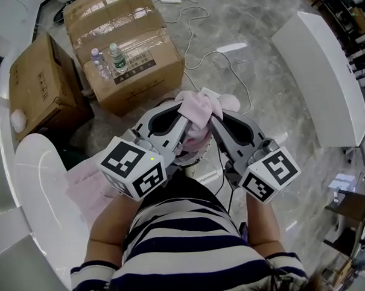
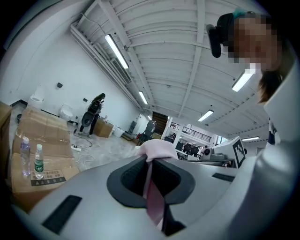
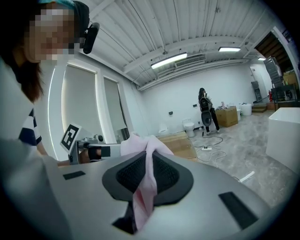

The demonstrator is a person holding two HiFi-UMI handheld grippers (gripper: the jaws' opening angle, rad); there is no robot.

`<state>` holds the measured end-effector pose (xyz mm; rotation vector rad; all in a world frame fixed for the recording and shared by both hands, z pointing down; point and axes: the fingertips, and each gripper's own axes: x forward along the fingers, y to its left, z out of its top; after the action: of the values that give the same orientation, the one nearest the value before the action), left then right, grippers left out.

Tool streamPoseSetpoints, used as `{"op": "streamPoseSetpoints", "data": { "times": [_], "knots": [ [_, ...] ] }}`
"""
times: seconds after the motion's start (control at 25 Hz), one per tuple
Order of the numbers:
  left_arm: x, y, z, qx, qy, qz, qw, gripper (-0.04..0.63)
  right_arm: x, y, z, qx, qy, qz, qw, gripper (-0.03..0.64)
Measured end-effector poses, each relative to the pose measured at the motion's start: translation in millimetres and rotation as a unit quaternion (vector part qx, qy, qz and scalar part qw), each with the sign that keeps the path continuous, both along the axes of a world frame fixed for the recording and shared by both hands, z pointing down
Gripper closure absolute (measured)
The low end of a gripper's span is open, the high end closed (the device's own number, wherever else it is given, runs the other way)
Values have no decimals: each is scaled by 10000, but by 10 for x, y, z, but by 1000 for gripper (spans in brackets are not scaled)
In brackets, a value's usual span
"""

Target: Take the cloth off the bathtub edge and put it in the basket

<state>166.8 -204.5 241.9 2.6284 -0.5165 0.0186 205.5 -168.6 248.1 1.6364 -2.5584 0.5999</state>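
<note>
A pale pink cloth hangs bunched in the air in front of the person's striped top, held from both sides. My left gripper is shut on the cloth's left part. In the left gripper view a strip of the cloth runs down between the closed jaws of the left gripper. My right gripper is shut on the right part, and in its own view the cloth is pinched in the right gripper. The white bathtub edge curves at the left. No basket is in view.
Another pink fabric lies by the tub edge, below my left gripper. Two cardboard boxes stand ahead, with two bottles on one. Cables trail over the marble floor. A long white unit stands at the right.
</note>
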Motion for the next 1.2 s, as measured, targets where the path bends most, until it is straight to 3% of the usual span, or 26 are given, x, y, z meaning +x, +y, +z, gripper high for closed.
{"op": "streamPoseSetpoints", "data": {
  "times": [0.4,0.8,1.04,1.2],
  "knots": [
    [259,28,-10,-15,100,29,9999,568,201,-57,37,-44,-82,-100,9999,560],
    [49,23,616,-553,-379,-333,9972,568,58,-105,628,-740,-158,-447,9961,560],
    [-86,5,909,-696,-466,-407,9957,566,-21,-166,934,-1008,-113,-613,9930,560],
    [-177,22,1259,-792,-729,-414,9933,567,-62,-160,1261,-1259,-20,-725,9894,560]
  ]
}}
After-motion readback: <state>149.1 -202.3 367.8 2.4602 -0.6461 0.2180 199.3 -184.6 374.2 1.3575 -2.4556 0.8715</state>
